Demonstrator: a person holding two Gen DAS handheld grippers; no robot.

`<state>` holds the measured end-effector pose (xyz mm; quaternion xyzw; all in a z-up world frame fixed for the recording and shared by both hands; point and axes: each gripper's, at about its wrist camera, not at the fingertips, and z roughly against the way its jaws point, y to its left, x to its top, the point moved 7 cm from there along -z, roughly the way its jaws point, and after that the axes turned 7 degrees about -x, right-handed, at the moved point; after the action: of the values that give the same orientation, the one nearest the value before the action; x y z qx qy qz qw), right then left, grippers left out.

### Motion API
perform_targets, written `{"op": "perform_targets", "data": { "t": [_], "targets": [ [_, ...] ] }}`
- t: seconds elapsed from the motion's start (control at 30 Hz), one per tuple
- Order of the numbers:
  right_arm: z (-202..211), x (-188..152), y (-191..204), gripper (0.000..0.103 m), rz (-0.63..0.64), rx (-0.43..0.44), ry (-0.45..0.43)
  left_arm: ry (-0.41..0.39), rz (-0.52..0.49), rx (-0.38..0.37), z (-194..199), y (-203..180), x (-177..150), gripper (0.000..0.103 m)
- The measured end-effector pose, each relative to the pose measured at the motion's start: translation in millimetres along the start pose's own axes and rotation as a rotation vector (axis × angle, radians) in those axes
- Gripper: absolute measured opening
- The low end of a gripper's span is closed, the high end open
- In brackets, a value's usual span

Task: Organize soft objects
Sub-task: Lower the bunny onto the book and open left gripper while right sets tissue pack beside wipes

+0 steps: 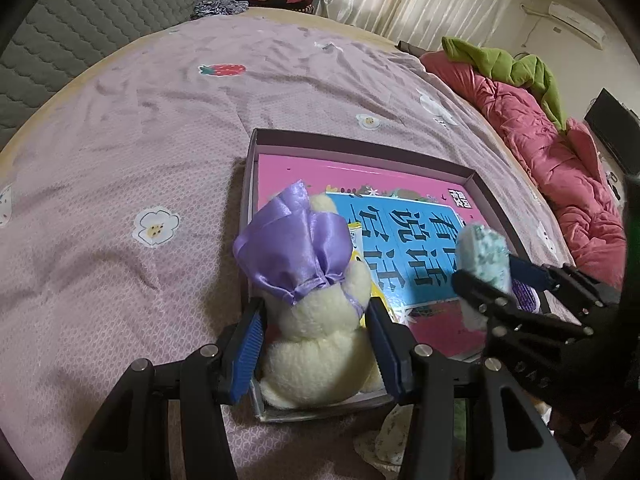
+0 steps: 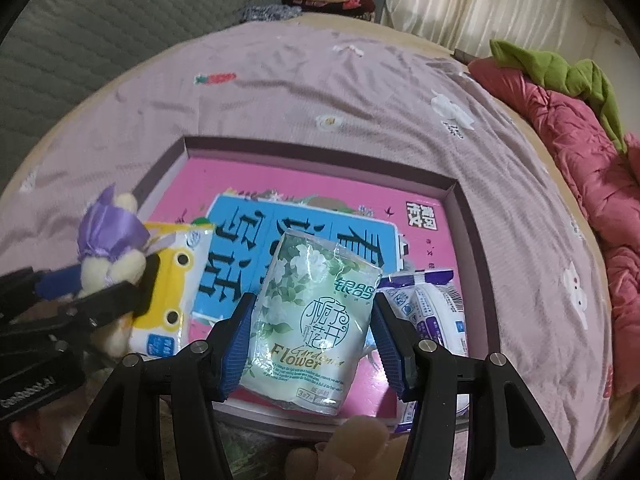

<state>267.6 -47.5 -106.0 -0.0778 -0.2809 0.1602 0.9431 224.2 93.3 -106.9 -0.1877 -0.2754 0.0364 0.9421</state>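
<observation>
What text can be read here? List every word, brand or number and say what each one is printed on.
"银韵", "栀子花", "Gardenia Flower": green tissue pack in the right gripper.
"3", "7" on its bottom strip; the rest, and the fine print above it, too small to read.
Large upside-down Chinese title on the blue book cover in the box: not reliably readable.
Purple tissue pack: too small.
Left gripper body: blurred.

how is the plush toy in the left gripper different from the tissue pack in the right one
The plush toy is fuzzy cream fabric with a purple satin bow; the tissue pack is glossy green-white printed plastic. The toy is rounded, the pack flat and rectangular. Each sits between a hand-held gripper's fingers, left and right, over the box.
</observation>
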Motion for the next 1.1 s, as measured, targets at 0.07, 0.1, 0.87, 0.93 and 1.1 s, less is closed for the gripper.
{"op": "perform_targets", "data": {
  "t": [0.07, 0.1, 0.87, 0.93, 1.1],
  "targets": [
    [-4, -3, 1, 0.058, -0.001, 0.001, 0.019, 0.001, 0.002, -0.006, 0, 0, 0, 0.051],
    [-6, -5, 1, 0.058, 0.003, 0.002, 0.023, 0.002, 0.003, -0.009, 0, 1, 1, 0.051],
    [-10, -22, -18, 0.067, -0.043, -0.058, 0.068, 0.013, 0.013, -0.024, -1, 2, 1, 0.051],
    [-6, -21, -18, 0.067, -0.041, -0.061, 0.055, 0.012, 0.012, -0.028, -1, 2, 1, 0.051],
    [7, -12, -17, 0.069, -0.04, -0.066, 0.001, 0.017, 0.007, -0.033, -2, -1, 0, 0.051]
  ]
}}
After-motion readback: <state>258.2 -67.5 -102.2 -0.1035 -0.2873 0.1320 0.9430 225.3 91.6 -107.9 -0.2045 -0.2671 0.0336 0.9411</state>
